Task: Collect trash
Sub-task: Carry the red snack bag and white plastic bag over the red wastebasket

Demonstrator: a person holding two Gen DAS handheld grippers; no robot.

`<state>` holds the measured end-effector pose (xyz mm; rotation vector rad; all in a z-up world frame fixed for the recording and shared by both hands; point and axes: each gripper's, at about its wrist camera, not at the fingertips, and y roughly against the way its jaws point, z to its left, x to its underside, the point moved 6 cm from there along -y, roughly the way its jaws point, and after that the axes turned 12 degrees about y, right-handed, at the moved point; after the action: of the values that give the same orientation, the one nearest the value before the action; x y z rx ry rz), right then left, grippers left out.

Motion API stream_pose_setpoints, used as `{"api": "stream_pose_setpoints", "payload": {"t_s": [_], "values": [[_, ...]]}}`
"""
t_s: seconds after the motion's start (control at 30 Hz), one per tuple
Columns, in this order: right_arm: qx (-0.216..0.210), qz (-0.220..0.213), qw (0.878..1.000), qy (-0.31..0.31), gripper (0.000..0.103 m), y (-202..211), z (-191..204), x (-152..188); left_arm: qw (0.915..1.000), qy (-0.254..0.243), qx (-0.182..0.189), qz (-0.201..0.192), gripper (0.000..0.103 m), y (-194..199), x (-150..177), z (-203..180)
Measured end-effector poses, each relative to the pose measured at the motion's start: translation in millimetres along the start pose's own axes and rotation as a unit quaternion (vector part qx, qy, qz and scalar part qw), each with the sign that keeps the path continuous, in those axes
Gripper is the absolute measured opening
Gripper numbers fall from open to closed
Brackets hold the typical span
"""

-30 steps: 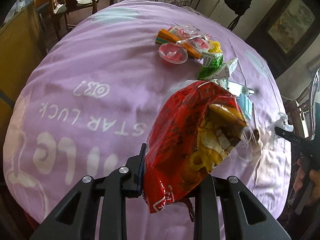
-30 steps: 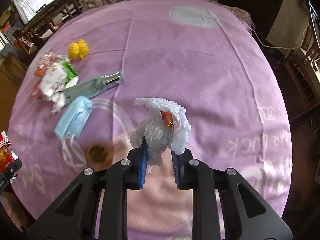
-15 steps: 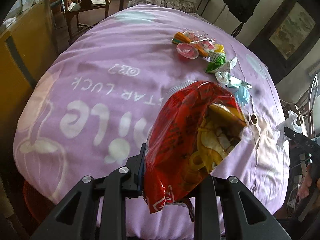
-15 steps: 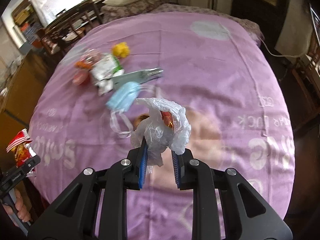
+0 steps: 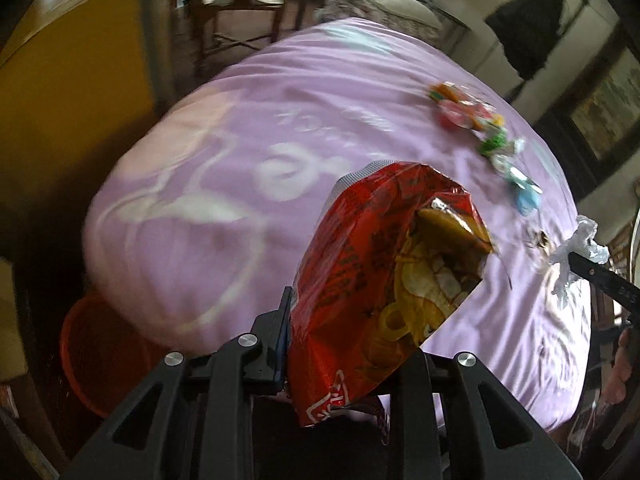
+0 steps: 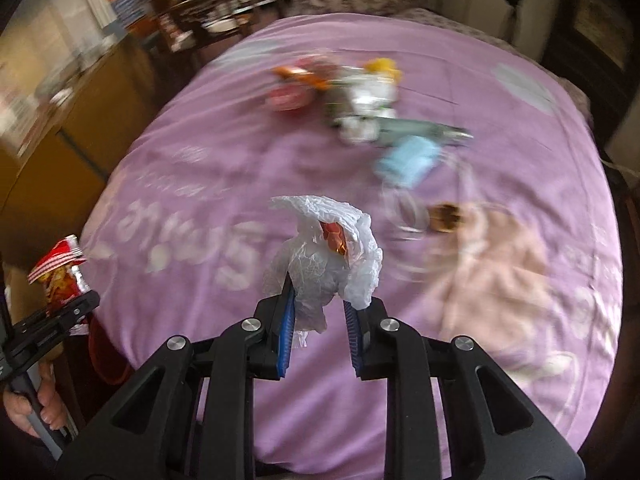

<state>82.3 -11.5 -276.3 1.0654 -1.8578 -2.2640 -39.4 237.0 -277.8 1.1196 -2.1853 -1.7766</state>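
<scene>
My left gripper (image 5: 344, 344) is shut on a red snack bag (image 5: 376, 272) and holds it up at the near-left edge of the purple-covered table (image 5: 248, 128). It also shows in the right wrist view (image 6: 60, 272). My right gripper (image 6: 320, 312) is shut on a crumpled white plastic bag (image 6: 324, 248) above the table (image 6: 192, 168); that bag shows in the left wrist view (image 5: 576, 252). More trash lies far off: wrappers (image 6: 352, 92), a blue face mask (image 6: 408, 160), a small brown item (image 6: 444, 218).
An orange-red bin (image 5: 100, 352) stands on the floor below the table's near-left edge. A yellow-brown cabinet (image 5: 72, 120) is at the left. Wooden chairs (image 5: 240, 12) stand behind the table. Both views are blurred by motion.
Both grippers have drawn back and swung left, still holding their trash. The table looks farther away and the orange-red bin has come into the left wrist view.
</scene>
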Motion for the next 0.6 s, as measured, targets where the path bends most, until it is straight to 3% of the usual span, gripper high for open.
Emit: {"api": "stream_pose_setpoints", "payload": {"t_s": [0.13,0.27,0.4,0.6], "values": [[-0.038,-0.002,0.997,0.066,0.024,-3,64,-10,0.9989,0.041,-0.021,-0.005,0.025,11,-2,49],[-0.081,0.003,0.987,0.142,0.024,-13,140,-12,0.9956,0.082,-0.044,-0.004,0.025,19,3,100],[-0.116,0.014,0.971,0.211,0.024,-21,213,-5,0.9896,0.111,-0.09,-0.015,0.025,23,11,150],[-0.152,0.04,0.943,0.292,0.024,-36,299,12,0.9779,0.174,-0.116,0.006,0.025,13,29,218]]}}
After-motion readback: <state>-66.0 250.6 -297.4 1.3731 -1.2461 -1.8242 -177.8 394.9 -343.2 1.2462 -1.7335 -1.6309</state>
